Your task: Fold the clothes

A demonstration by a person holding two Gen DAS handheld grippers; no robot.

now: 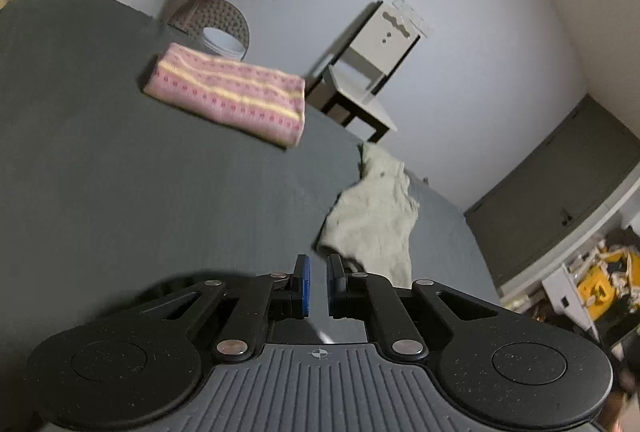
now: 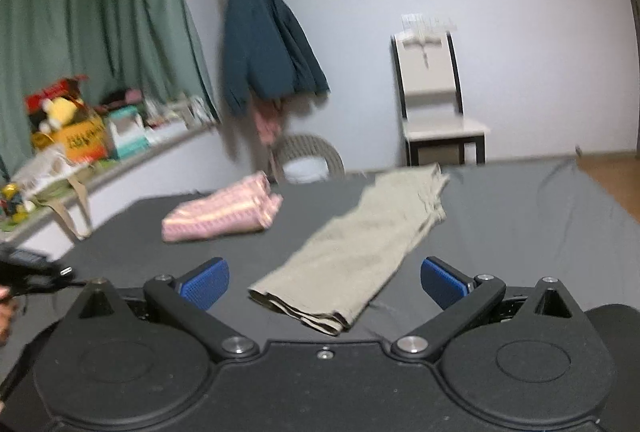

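A beige garment [image 2: 360,244], folded into a long strip, lies on the dark grey surface [image 2: 520,232]. Its near end sits just ahead of my right gripper [image 2: 325,280], which is open wide and holds nothing. A folded pink striped garment [image 2: 224,212] rests farther back on the left. In the left wrist view the beige garment [image 1: 372,220] lies rumpled just ahead and to the right of my left gripper [image 1: 318,268]. Only a thin slit shows between the blue pads [image 1: 306,284], with nothing between them. The pink garment [image 1: 228,92] lies well beyond.
A white chair [image 2: 434,100] stands by the far wall past the surface's edge. A wicker basket [image 2: 310,156] and a hanging dark jacket [image 2: 264,44] are behind the pink garment. A cluttered shelf [image 2: 80,136] and green curtains line the left side.
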